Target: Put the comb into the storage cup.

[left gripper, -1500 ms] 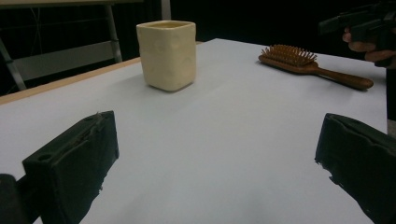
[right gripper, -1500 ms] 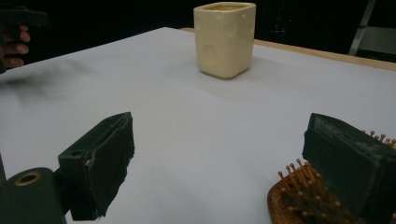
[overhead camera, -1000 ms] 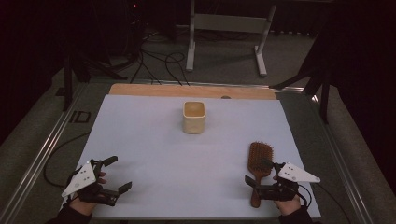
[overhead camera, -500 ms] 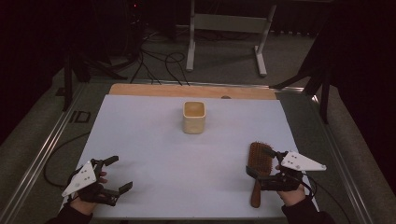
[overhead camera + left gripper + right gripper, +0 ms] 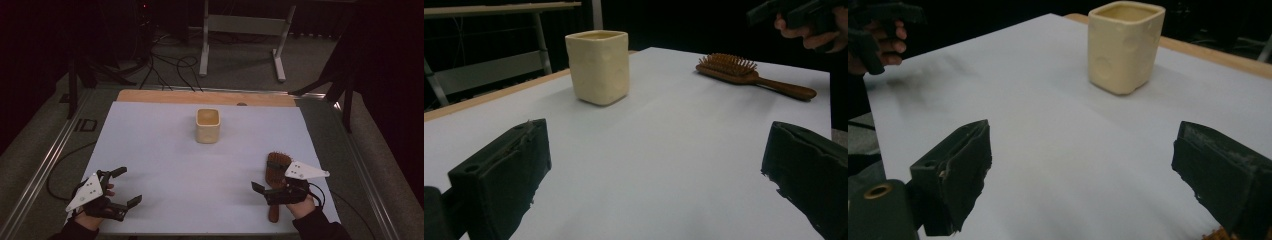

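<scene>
Two things sit on the table (image 5: 150,150): a wooden hairbrush (image 5: 276,172) near the front right corner, handle toward the front edge, bristles up, and a cream square cup (image 5: 207,125) upright toward the middle of the far edge, well apart from the brush.

Right gripper (image 5: 270,192) hovers over the brush handle, jaws spread wide, nothing between them; in its own view a sliver of brush shows at bottom right, beside the right jaw. Left gripper (image 5: 122,187) rests at the front left corner, jaws spread too, empty.

Brush is prob. the thing in hand. Judged: light, stiff, solid wood, not fragile. The varnished handle (image 5: 786,89) looks smooth, so maybe a bit slippery; head end heavier, so it'd tip if pinched at the handle tip. Best hold: across the handle close to the head, jaws on the two narrow sides. Avoid the bristles, which give and won't hold. Cup likely ceramic, heavier, breakable; keep clear w/ the brush.
</scene>
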Demonstrator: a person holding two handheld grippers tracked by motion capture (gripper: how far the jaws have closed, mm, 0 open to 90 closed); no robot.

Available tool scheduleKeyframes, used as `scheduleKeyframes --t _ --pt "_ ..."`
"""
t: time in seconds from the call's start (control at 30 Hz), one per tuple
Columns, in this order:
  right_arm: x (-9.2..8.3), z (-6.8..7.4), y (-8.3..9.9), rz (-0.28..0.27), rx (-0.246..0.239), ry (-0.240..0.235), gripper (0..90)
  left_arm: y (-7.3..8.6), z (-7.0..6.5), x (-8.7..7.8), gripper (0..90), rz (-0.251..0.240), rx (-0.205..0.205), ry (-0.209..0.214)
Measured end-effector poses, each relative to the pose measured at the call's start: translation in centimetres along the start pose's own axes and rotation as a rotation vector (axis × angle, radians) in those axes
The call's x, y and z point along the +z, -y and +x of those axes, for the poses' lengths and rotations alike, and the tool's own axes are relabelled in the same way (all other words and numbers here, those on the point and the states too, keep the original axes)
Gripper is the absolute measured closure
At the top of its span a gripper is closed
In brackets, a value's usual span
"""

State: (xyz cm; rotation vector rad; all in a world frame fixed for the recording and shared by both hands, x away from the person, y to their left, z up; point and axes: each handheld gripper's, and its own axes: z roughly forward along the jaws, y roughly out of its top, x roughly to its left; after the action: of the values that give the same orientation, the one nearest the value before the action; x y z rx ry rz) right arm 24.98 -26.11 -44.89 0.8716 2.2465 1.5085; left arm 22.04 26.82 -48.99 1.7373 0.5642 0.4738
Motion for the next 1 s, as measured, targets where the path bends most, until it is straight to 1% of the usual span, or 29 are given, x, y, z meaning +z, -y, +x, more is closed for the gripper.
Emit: scheduleKeyframes --t 0.03,0.07,0.1,0.13,0.17,0.23,0.27,0.47,0.53,0.63,0.7,0.73,0.77,0.8,0.83,0.87,0.9,0.93,0.97,1.0 --pt "0.0 0.0 0.0 0.0 0.0 0.0 8.7 0.0 0.0 0.0 0.1 0.0 0.0 0.0" --pt "0.1 0.0 0.2 0.01 0.006 -0.015 9.2 0.0 0.0 0.0 0.1 -0.001 -0.001 0.001" --pt "0.1 0.0 0.2 0.01 0.006 -0.015 9.2 0.0 0.0 0.0 0.1 0.0 -0.001 0.001" --pt "0.3 -0.1 0.5 0.021 0.007 -0.023 9.3 0.0 0.0 0.0 0.1 0.0 -0.001 0.002" --pt "0.4 -0.1 0.6 0.028 0.014 -0.026 9.3 0.0 0.0 0.0 0.1 0.0 -0.001 0.002" --pt "0.4 -0.1 0.7 0.033 0.012 -0.028 9.9 0.0 0.0 0.0 0.1 0.0 0.001 0.002" --pt "0.6 -0.2 1.1 0.039 0.021 -0.037 12.7 0.0 0.0 0.0 0.1 -0.001 0.0 0.003" --pt "0.8 -0.2 1.8 0.063 0.038 -0.047 14.2 0.0 0.0 0.0 0.1 -0.002 0.001 0.005" --pt "1.0 -0.1 2.2 0.084 0.045 -0.058 16.1 0.0 0.0 0.1 0.1 0.001 0.003 0.006" --pt "1.2 0.0 2.6 0.11 0.053 -0.059 22.7 0.0 -0.1 0.1 0.1 0.002 0.004 0.006" --pt "1.3 0.1 2.8 0.131 0.057 -0.049 26.7 0.0 0.0 0.1 0.0 0.002 0.004 0.006" --pt "1.4 0.1 2.9 0.143 0.058 -0.046 27.7 0.0 0.0 0.1 0.0 0.003 0.004 0.006" --pt "1.4 0.1 2.9 0.143 0.058 -0.046 27.7 0.0 -0.1 0.1 0.0 0.003 0.004 0.006" --pt "1.5 0.2 3.1 0.167 0.055 -0.04 32.9 0.0 -0.1 0.1 0.1 0.003 0.005 0.006" --pt "1.6 0.3 3.2 0.18 0.055 -0.036 35.3 0.0 -0.1 0.1 0.0 0.003 0.005 0.006" --pt "1.6 0.3 3.2 0.18 0.055 -0.036 35.3 0.0 -0.1 0.1 0.0 0.003 0.005 0.007" --pt "1.7 0.3 3.4 0.196 0.047 -0.02 44.2 0.0 -0.1 0.1 0.0 0.003 0.004 0.007" --pt "1.7 0.3 3.4 0.196 0.047 -0.02 44.2 0.0 -0.1 0.2 0.0 0.003 0.004 0.007" --pt "1.8 0.3 3.6 0.22 0.048 -0.001 54.5 0.0 -0.1 0.2 0.1 0.003 0.003 0.007" --pt "1.8 0.3 3.6 0.22 0.048 -0.001 54.5 0.0 -0.1 0.2 0.0 0.003 0.003 0.007"
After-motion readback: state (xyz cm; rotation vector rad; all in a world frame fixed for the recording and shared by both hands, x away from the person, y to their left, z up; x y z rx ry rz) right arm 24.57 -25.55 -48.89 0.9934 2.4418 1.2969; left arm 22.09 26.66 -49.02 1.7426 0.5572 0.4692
